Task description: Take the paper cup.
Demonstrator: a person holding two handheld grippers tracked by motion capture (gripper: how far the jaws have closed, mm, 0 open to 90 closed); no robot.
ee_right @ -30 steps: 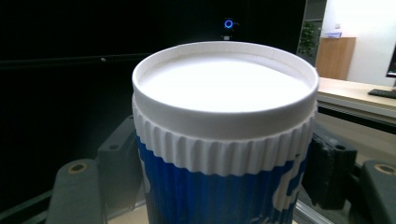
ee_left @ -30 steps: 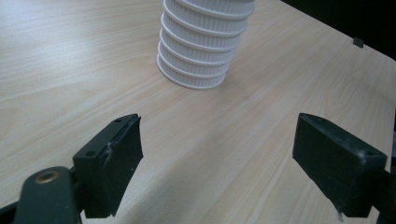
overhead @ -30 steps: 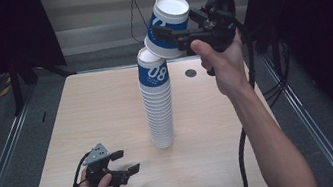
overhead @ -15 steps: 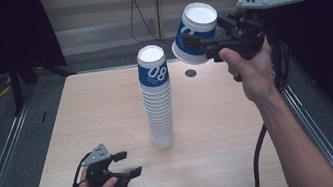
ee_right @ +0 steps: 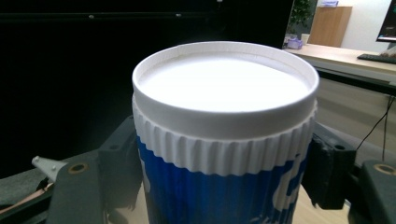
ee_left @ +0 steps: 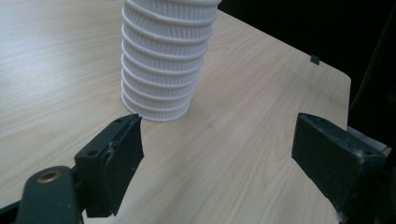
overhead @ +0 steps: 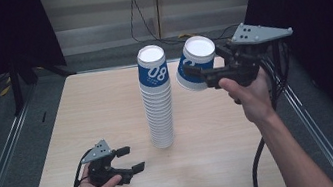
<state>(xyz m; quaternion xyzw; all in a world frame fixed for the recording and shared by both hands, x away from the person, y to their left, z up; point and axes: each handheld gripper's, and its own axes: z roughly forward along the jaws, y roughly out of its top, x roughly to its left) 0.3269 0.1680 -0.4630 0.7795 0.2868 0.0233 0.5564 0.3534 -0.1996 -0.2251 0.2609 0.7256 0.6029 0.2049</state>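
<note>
Worktop (overhead: 82, 117): pale wood, rectangular, dark floor around it.
Stack of cups (overhead: 157, 100): stands upside down near the middle of the worktop, white ribbed cups nested one over another, the top one with a blue band and white numerals; in the left gripper view its ribbed lower part (ee_left: 163, 60) stands on the wood beyond the jaws.
Right arm (overhead: 290, 155): comes in from the bottom right, forearm angled up and inward, wrist raised well above the worktop, hand wrapped round the grip from below.
Held cup (overhead: 195, 63): upside down, tilted, white base turned up toward the camera, in the air just right of the stack's top and apart from it; in the right gripper view its blue and white wall (ee_right: 224, 154) sits between the two jaws.
Right tongs (overhead: 204, 75): pointing left toward the stack, closed on the held cup's sides, one jaw against each side of the wall.
Left hand (overhead: 93, 186): low at the front left corner, resting at worktop level, palm up under the tool.
Left tongs (overhead: 132, 159): pointing right toward the foot of the stack, near it without touching, jaws wide apart with nothing between them.
</note>
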